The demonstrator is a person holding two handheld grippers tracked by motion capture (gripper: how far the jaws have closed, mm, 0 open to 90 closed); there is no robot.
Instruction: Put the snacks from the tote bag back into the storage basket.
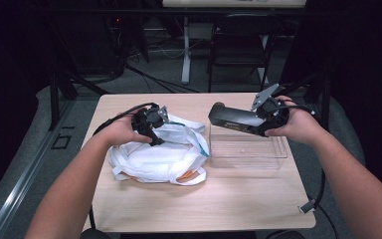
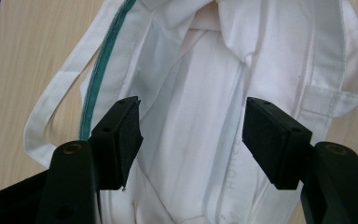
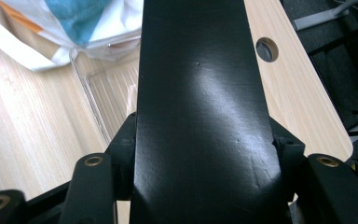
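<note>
Between the right tool's (image 3: 203, 154) jaws sits a black case (image 3: 198, 93).

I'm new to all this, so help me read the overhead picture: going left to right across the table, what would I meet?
White cloth bag with the left gripper over it → clear plastic tray → right gripper holding a long black box above that tray.

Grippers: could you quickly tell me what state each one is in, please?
Left gripper: open, over the white bag.
Right gripper: shut on the black box.
</note>
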